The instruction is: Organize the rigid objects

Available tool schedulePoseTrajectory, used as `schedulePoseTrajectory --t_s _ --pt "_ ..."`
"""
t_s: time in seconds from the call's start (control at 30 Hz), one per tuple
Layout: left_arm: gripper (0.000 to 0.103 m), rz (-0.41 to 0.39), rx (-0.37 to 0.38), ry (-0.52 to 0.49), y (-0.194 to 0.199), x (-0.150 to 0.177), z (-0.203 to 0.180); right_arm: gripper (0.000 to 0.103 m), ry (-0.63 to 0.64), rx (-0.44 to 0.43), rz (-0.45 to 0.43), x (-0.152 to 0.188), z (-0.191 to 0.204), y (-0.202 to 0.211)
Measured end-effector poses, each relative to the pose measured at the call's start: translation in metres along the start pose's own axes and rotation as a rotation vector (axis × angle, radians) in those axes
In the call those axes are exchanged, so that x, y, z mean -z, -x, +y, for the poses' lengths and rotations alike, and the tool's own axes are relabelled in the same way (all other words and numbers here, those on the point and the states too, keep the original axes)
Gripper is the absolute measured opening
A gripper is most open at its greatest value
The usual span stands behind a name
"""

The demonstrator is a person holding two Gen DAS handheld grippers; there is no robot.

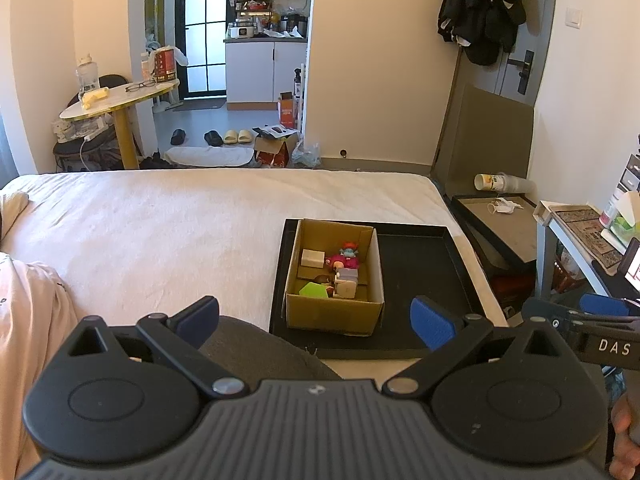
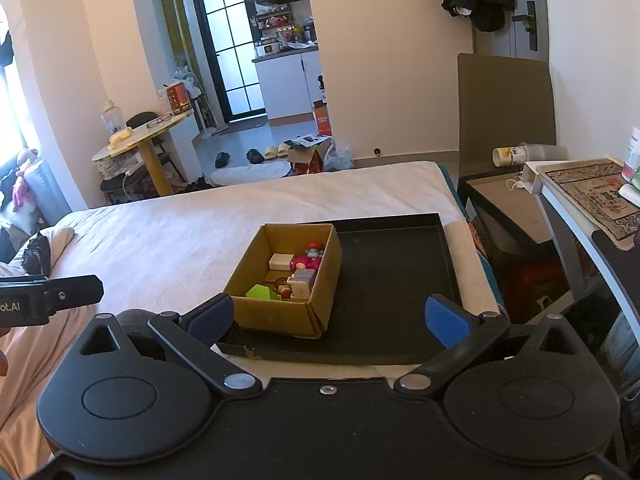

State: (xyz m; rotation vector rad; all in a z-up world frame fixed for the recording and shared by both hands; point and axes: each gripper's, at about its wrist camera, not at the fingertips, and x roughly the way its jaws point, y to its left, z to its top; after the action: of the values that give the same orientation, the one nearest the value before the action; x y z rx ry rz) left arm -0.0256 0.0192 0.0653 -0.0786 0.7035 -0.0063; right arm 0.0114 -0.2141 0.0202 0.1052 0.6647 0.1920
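Observation:
A brown cardboard box (image 1: pixel 332 312) (image 2: pixel 276 314) stands in the left half of a black tray (image 1: pixel 416 264) (image 2: pixel 392 264) on the bed. Inside lie several small rigid objects: a cream block (image 1: pixel 313 258) (image 2: pixel 281 261), a red and pink figurine (image 1: pixel 345 257) (image 2: pixel 308 258), a grey-white block (image 1: pixel 346 282) (image 2: pixel 302 280) and a green piece (image 1: pixel 314 290) (image 2: pixel 260 292). My left gripper (image 1: pixel 316 322) is open and empty, held just short of the box. My right gripper (image 2: pixel 328 318) is open and empty, also short of the box; it also shows in the left wrist view (image 1: pixel 600 312).
The bed (image 1: pixel 160 232) (image 2: pixel 180 232) spreads left under a white sheet. A pink quilt (image 1: pixel 28 320) lies at the left. A dark low table (image 1: pixel 504 224) (image 2: pixel 516 208) and a white shelf (image 2: pixel 580 200) stand right of the bed. A small round table (image 1: pixel 116 100) stands beyond.

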Motion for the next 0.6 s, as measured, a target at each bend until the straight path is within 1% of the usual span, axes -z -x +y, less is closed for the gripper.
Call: schedulePoseTrajectory --t_s 0.6 --pt "0.101 0.004 0.001 -0.009 -0.0005 -0.0005 -0.0019 0.103 0.003 0.011 0.004 -0.0005 -0.0009 -0.0008"
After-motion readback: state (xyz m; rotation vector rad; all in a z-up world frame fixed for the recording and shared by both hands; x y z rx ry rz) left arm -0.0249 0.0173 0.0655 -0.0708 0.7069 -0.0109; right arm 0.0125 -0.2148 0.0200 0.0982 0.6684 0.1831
